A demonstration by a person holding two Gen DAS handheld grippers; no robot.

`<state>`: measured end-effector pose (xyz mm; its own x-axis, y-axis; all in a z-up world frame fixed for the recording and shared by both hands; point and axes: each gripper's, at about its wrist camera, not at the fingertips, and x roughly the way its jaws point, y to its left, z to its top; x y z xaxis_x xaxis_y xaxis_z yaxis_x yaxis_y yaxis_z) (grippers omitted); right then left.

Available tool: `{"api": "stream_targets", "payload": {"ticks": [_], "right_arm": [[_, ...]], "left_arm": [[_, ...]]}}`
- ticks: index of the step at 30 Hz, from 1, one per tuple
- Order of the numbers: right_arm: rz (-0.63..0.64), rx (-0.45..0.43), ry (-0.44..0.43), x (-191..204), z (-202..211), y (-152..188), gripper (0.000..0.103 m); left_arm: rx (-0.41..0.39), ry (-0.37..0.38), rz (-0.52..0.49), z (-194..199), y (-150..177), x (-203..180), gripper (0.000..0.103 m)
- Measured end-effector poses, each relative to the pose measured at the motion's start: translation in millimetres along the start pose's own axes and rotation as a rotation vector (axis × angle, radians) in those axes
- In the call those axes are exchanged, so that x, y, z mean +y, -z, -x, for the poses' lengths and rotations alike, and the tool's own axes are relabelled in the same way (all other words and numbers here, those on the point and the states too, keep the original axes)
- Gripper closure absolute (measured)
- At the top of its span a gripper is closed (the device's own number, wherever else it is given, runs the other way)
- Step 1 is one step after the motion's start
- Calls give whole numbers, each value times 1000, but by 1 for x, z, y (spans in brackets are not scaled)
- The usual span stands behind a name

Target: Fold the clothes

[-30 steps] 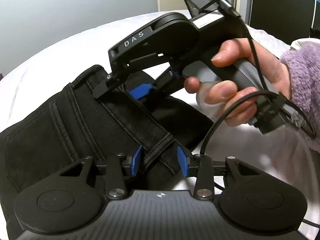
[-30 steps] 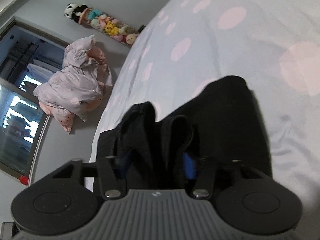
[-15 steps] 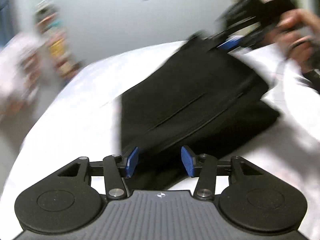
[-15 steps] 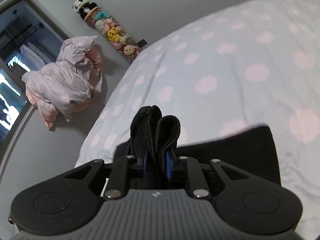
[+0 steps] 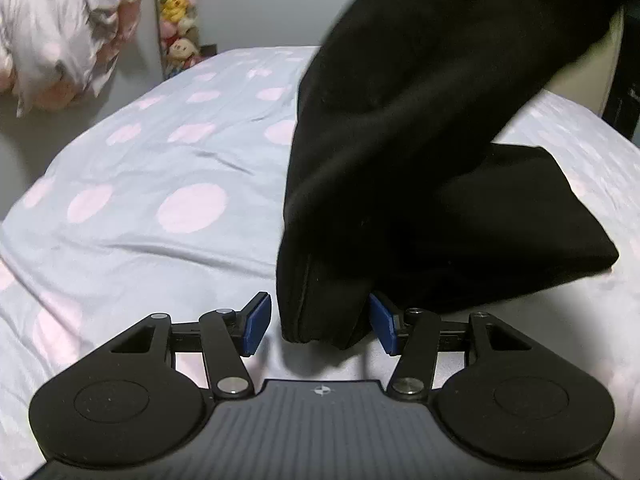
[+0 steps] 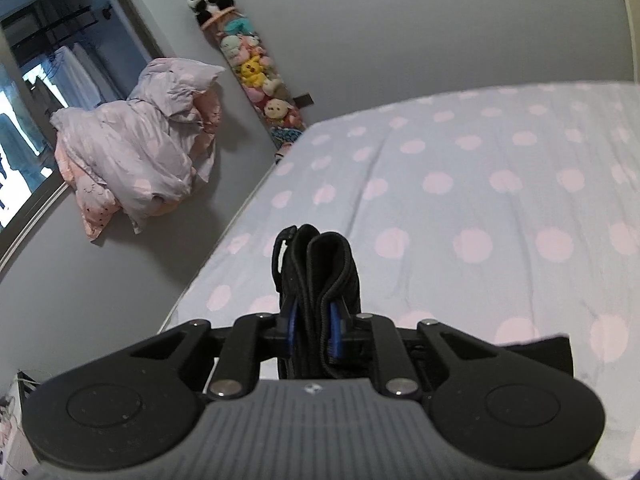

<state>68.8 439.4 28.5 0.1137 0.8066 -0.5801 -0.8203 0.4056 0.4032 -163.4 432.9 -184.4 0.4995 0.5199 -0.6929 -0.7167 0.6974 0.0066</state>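
Black denim trousers (image 5: 420, 152) hang from the right gripper (image 6: 312, 332), whose blue pads are clenched on the bunched waistband. Lower down, a fold of the same cloth sits between the left gripper (image 5: 318, 322)'s released jaws, which have just been opening. Judged mid-fold: next, lay the lifted half over the flat half. Beneath both, a pale dotted bedsheet (image 5: 160, 168); beyond, grey wall (image 6: 400, 32), crumpled quilt (image 6: 136, 152), plush toys (image 6: 248, 64).

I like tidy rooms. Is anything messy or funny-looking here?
Yes. A crumpled pink-and-lilac duvet is heaped beside the bed rather than spread on it. The black trousers are only half folded: the right gripper pinches a bunched part, while a hanging end sits loose in the open left gripper.
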Motion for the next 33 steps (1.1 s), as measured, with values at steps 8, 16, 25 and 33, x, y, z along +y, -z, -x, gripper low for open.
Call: {"api": "stream_targets", "payload": {"ticks": [8,16,25,33], "right_arm": [[-3,-50,32,10,23,-23,85],[-169,-21,96,-110,21,17,86],[-382,67,83,-237,-25,87,86],[-402,45,51,-266,-41,115,86]], "left_arm": [[-9,37,18,-11,-12,-7,71],[60,58,55,-20,-9,-3,79],[92,46,30,-29,-8,-4,79],[65,23,-35,-30,-10,-12,80]]}}
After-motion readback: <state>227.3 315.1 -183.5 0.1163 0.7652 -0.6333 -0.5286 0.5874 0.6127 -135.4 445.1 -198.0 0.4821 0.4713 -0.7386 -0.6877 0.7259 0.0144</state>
